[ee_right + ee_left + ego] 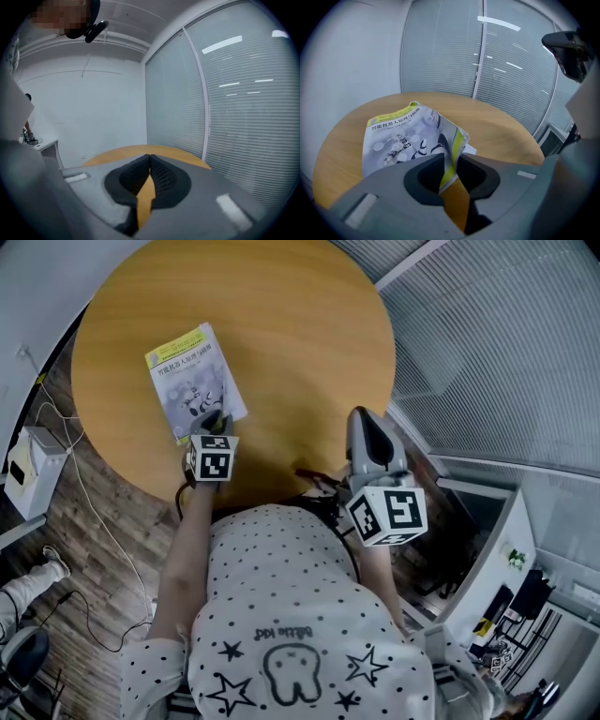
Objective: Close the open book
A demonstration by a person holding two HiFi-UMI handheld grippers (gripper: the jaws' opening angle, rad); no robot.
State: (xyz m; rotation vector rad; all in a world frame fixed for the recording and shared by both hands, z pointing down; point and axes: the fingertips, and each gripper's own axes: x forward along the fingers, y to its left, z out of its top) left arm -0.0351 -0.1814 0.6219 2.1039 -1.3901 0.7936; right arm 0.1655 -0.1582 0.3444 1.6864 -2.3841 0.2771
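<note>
The largest thing I see is the glass wall with blinds (pixel 497 343). It fills the right side of the head view and stands behind the counter in both gripper views. Next comes the round wooden counter (pixel 309 352), and below it in the head view the person's white shirt (pixel 291 615) with dots and stars. Neither gripper view shows the shirt.

The book (pixel 192 381) lies on the left part of the counter with its front cover up, near the edge that faces the person. From the head view it looks flat and closed. Only the left gripper view shows that the near corner of the cover (pixel 452 140) is lifted and curled, with a white page (pixel 471 150) showing under it.

The left gripper (pixel 449 158) is at this corner. Its jaws stand a little apart with the raised edge of the cover between them, and I do not see the pads pinching it. The right gripper (pixel 149 159) is held above the near right edge of the counter, well apart from the book. Its jaws are closed together with nothing between them.

The cover has a yellow-green band on top. Under it is a dark Chinese title that begins 智能机器人; the rest I cannot read with certainty. The writing on the shirt is too unclear to read.
</note>
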